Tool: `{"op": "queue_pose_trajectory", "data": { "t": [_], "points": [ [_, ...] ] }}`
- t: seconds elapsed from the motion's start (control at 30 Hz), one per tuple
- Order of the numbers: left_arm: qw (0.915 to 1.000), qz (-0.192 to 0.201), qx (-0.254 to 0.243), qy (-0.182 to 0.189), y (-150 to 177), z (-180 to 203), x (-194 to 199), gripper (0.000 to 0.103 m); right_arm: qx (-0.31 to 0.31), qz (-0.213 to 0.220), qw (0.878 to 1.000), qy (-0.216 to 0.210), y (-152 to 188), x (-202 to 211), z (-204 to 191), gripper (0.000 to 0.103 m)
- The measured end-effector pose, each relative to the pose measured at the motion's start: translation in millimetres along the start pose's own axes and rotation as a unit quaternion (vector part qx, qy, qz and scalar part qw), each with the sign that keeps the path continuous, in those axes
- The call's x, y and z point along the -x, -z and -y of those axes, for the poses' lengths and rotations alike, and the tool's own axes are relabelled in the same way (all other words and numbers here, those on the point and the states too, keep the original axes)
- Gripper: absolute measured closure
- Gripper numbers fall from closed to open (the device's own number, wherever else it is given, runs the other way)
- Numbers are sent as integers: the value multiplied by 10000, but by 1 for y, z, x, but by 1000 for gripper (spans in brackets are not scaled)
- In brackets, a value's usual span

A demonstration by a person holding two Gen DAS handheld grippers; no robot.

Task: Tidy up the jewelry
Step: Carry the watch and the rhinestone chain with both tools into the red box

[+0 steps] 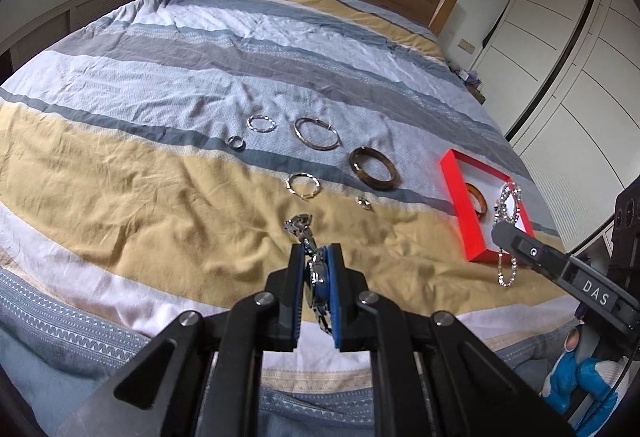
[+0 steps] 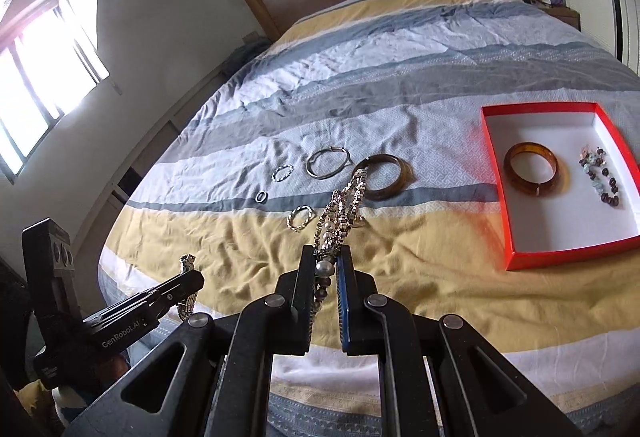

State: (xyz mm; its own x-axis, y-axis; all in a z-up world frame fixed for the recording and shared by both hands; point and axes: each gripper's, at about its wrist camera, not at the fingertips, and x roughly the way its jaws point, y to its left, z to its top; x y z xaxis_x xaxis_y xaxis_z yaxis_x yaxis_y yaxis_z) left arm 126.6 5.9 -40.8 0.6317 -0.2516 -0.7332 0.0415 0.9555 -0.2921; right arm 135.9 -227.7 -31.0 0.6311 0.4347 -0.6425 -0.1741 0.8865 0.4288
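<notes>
We are carrying two pieces clear of the bedspread (image 1: 160, 197). The left gripper (image 1: 316, 257) is clamping a metal-link watch (image 1: 316, 273), apparently by its case. The right gripper (image 2: 326, 261) is pinching a beaded chain bracelet (image 2: 344, 203), which dangles free. Both are heading, we judge, for the red box (image 2: 496, 173) at right, already holding an amber bangle (image 2: 534, 167); loose rings (image 1: 302, 185) are waiting farther out.

Daylight floods in from the window (image 2: 44, 69) at far left of the right wrist view, blown out to white glare. The bedspread (image 1: 160, 197) is evenly lit, with soft shadows in its creases. Both views bulge strongly, with dark vignetted corners. The red box (image 2: 516, 237) blooms and smears slightly along its edges.
</notes>
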Motion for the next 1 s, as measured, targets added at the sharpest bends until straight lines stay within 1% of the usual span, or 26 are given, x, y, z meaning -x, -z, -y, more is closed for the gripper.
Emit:
{"op": "queue_pose_trajectory", "data": {
  "t": [0.23,0.47,0.63,0.87,1.0],
  "points": [
    [9995,188,-100,231,1,25,40,93,16,375,9993,-67,5,47,-5,93],
    [9985,252,-317,379,4,57,62,93,-85,724,9973,-67,8,87,9,93],
    [9969,228,-528,533,5,86,67,93,-240,901,9956,-10,11,109,31,93],
    [9933,104,-920,691,5,127,59,93,-548,1095,9923,164,16,133,70,93],
    [9900,48,-1184,767,2,148,52,93,-672,1136,9908,299,17,139,92,93]
  ]
}}
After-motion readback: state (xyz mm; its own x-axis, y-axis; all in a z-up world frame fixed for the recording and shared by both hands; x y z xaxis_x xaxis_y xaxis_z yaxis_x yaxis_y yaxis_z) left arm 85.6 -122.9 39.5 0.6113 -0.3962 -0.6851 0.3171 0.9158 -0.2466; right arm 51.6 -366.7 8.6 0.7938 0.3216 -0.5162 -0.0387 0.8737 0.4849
